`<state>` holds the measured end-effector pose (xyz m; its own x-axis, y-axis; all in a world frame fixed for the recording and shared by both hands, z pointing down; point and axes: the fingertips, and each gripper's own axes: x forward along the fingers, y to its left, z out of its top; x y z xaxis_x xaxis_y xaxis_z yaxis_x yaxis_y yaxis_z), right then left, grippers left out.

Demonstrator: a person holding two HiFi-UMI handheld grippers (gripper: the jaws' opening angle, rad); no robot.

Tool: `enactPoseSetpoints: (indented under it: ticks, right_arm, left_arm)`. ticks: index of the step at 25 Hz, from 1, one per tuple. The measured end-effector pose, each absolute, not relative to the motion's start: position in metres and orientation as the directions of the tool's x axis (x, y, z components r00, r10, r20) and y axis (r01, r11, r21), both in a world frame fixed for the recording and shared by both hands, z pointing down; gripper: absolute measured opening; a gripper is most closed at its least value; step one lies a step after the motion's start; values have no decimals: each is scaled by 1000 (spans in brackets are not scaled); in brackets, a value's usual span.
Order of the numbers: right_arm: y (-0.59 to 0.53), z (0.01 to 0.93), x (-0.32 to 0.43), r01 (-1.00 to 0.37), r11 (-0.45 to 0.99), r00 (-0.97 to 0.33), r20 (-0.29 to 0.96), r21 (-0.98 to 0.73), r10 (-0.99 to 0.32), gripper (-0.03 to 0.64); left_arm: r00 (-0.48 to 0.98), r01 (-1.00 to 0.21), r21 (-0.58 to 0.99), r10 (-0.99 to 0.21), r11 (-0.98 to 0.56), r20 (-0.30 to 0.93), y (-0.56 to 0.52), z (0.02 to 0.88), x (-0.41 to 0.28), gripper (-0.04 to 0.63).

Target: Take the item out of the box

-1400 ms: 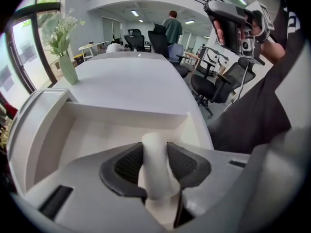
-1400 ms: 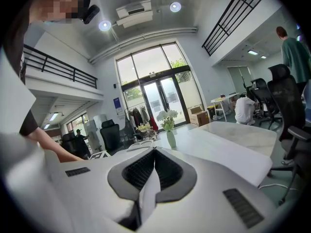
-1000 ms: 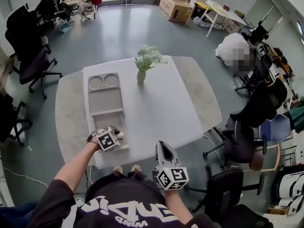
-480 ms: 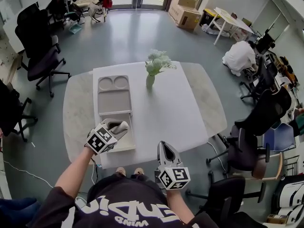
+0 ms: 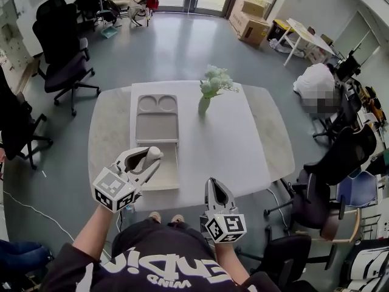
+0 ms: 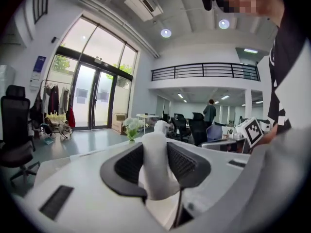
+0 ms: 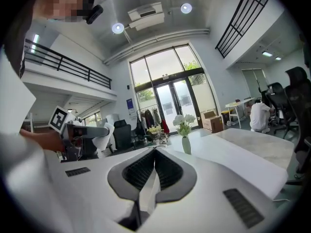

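Note:
A white, soft-looking item (image 5: 153, 153) is clamped between the jaws of my left gripper (image 5: 148, 160), held in the air above the near left part of the white table (image 5: 225, 145). In the left gripper view the item (image 6: 155, 164) fills the gap between the black pads (image 6: 127, 165). Just beyond it lies the open beige box (image 5: 159, 184), its lid (image 5: 157, 126) folded back flat toward the far side. My right gripper (image 5: 213, 186) hovers shut and empty at the table's front edge; its jaws (image 7: 154, 152) meet in its own view.
A vase of white flowers (image 5: 204, 105) stands behind the box, to its right. Black office chairs (image 5: 61, 66) stand at the left and others (image 5: 328, 181) at the right. A person (image 5: 317, 81) crouches at the far right. Cardboard boxes (image 5: 250, 23) lie on the floor far back.
My left gripper has lifted up and out of the box toward the left, carrying the white item. The right gripper has stayed at the table's front edge.

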<state>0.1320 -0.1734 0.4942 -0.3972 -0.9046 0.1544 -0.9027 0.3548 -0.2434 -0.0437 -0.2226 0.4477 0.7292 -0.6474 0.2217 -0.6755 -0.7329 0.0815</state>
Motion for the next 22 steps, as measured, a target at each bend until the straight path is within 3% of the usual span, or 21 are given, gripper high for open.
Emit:
enactPoseSetpoints:
  ticks: [11,22]
  right_arm:
    - [-175,480,112,-887,400,-431,104,-230,-896,23]
    - [-175,486,103,-892,391,-423,113,-228,-899,23]
  left_arm:
    - [563,-823,122,-825,-555,39,-183,450,-98,152]
    - [495,-860,148,-869,-488,11,-169,467,-117,152]
